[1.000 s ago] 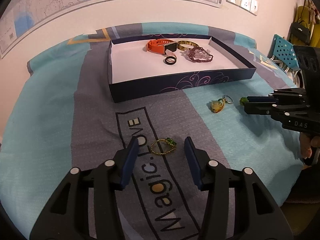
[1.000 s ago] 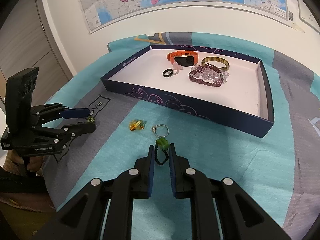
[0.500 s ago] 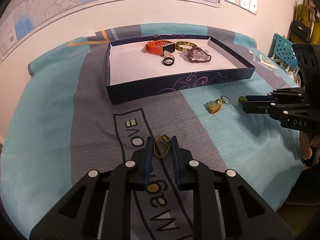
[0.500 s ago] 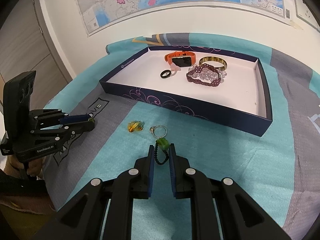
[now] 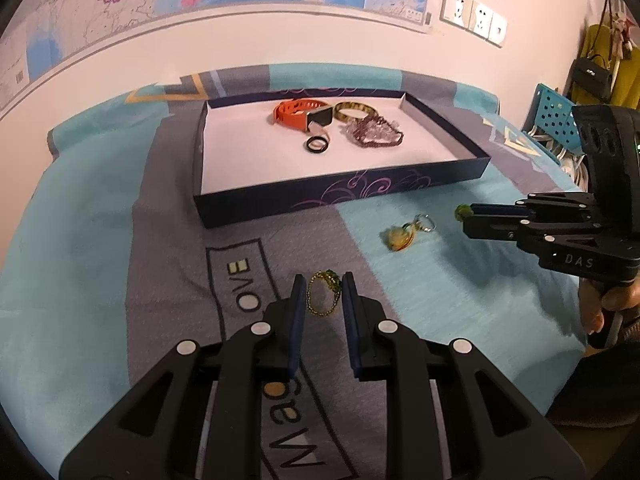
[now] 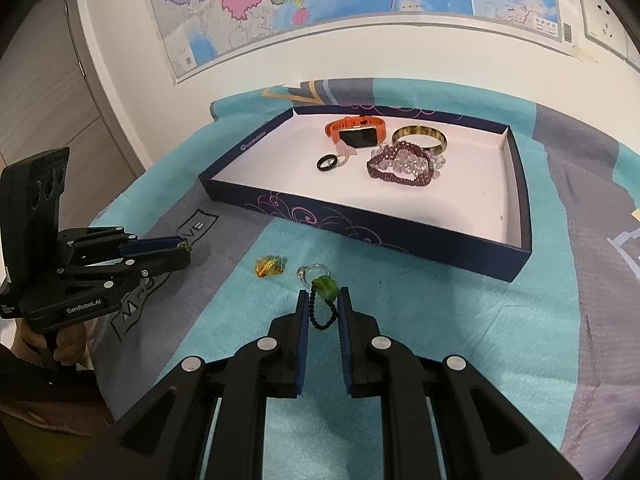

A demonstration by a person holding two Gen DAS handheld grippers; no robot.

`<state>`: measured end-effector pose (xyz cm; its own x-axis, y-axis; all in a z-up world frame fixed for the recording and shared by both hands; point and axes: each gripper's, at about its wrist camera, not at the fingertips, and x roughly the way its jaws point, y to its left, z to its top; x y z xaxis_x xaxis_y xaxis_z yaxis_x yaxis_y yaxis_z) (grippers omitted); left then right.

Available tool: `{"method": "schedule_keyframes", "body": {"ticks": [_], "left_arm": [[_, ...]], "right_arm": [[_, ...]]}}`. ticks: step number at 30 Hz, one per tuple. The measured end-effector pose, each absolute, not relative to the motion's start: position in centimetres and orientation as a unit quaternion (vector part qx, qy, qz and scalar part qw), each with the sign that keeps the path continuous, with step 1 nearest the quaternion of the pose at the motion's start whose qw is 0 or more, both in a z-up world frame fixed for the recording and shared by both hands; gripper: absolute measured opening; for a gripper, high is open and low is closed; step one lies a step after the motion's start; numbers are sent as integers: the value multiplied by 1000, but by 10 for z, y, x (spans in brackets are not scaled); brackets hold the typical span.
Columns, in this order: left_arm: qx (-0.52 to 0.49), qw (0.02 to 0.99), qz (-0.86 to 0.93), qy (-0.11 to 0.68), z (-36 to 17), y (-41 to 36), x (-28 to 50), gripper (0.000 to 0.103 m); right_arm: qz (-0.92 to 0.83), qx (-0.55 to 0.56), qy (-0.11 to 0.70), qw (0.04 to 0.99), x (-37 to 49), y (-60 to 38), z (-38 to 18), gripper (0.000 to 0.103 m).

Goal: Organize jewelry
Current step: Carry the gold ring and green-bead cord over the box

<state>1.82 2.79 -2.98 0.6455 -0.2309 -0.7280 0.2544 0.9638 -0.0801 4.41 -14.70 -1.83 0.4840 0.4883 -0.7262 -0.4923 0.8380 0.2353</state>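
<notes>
My left gripper (image 5: 323,286) is shut on a thin gold chain bracelet with a green stone (image 5: 322,294), held just above the grey part of the cloth. My right gripper (image 6: 323,302) is shut on a black bead loop with a green stone (image 6: 326,300). From the left wrist view that right gripper (image 5: 466,214) shows at the right with the green stone at its tips. The dark blue jewelry tray (image 5: 340,196) holds an orange watch (image 5: 298,114), a gold bangle (image 5: 354,110), a black ring (image 5: 318,144) and purple bead bracelets (image 5: 374,134).
An amber pendant with a silver ring (image 5: 402,234) lies on the teal cloth between the grippers, in front of the tray. A person's hand (image 5: 604,308) holds the right gripper's handle. A wall with a map and sockets stands behind the bed.
The left gripper's jaws closed from wide open onto the gold bracelet and lifted it slightly. The right gripper kept still, gripping the black bead loop.
</notes>
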Motion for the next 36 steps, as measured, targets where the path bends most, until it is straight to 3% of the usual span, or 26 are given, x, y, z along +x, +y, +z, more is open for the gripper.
{"method": "schedule_keyframes", "body": {"ticks": [36], "left_arm": [[8,921,-155,359,2,14,41,19]], "right_arm": [[275,-5,378,884,65,-151,10,13]]}}
